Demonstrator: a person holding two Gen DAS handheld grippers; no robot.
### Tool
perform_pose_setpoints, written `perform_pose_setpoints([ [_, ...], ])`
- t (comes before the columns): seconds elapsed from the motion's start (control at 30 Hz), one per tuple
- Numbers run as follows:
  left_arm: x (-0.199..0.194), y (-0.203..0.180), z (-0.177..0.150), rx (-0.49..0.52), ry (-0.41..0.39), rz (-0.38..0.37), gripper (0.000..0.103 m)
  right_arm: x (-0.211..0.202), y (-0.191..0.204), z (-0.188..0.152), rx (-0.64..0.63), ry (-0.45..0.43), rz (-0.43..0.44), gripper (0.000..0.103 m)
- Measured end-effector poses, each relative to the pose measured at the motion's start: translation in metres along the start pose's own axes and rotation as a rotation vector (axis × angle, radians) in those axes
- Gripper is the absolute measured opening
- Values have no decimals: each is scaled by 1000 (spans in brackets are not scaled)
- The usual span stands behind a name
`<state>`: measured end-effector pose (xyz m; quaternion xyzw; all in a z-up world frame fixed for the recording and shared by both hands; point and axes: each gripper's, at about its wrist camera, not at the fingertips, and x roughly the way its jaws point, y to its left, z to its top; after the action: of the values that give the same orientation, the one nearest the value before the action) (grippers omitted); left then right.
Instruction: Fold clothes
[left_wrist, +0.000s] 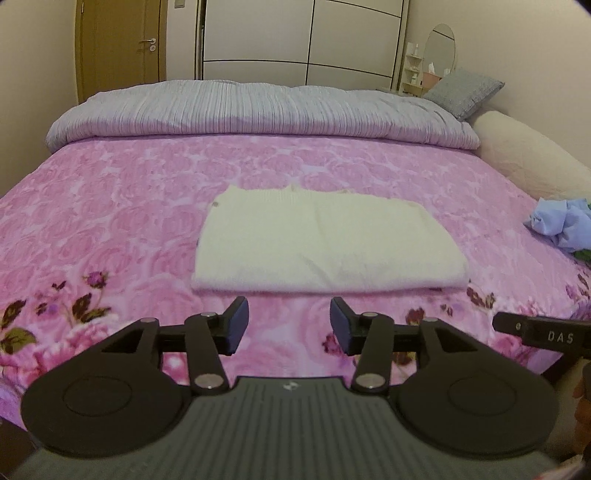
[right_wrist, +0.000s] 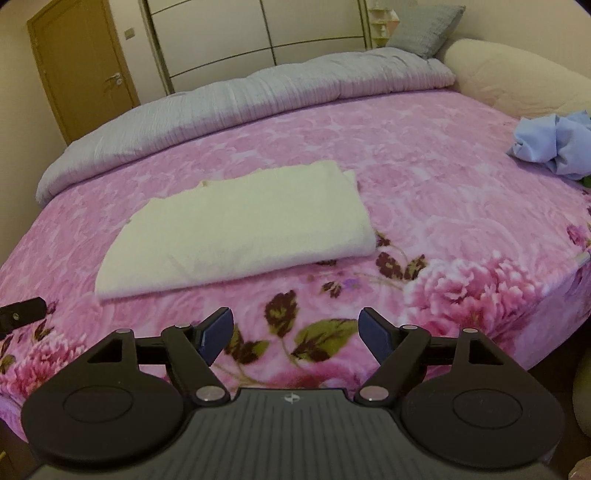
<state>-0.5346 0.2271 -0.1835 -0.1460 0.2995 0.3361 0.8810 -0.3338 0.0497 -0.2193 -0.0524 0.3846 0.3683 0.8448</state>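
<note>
A cream garment (left_wrist: 325, 243) lies folded into a flat rectangle on the pink floral bedspread (left_wrist: 110, 229). In the right wrist view the same folded cream garment (right_wrist: 236, 229) sits left of centre on the bedspread (right_wrist: 424, 177). My left gripper (left_wrist: 288, 325) hovers just short of the garment's near edge, jaws apart with nothing between them. My right gripper (right_wrist: 295, 336) hangs over the flower print near the bed's front edge, jaws wide apart and empty. A crumpled light blue garment (right_wrist: 554, 147) lies at the far right; it also shows as a blue garment (left_wrist: 565, 225) in the left wrist view.
A rolled grey duvet (left_wrist: 258, 110) runs across the far side of the bed, with a grey pillow (left_wrist: 465, 92) and a cream bolster (left_wrist: 528, 158) at the right. A wardrobe (left_wrist: 295, 37) and a wooden door (left_wrist: 122, 44) stand behind. The other gripper's tip (left_wrist: 543, 332) shows at right.
</note>
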Motion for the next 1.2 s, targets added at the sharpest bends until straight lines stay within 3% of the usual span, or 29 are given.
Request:
perform_pose_setpoints([
  [0.47, -13, 0, -15, 40, -9, 38, 60, -17, 10, -17, -29, 1, -21, 83],
  [1.2, 31, 10, -16, 51, 70, 53, 63, 19, 22, -12, -77, 80, -63, 85],
])
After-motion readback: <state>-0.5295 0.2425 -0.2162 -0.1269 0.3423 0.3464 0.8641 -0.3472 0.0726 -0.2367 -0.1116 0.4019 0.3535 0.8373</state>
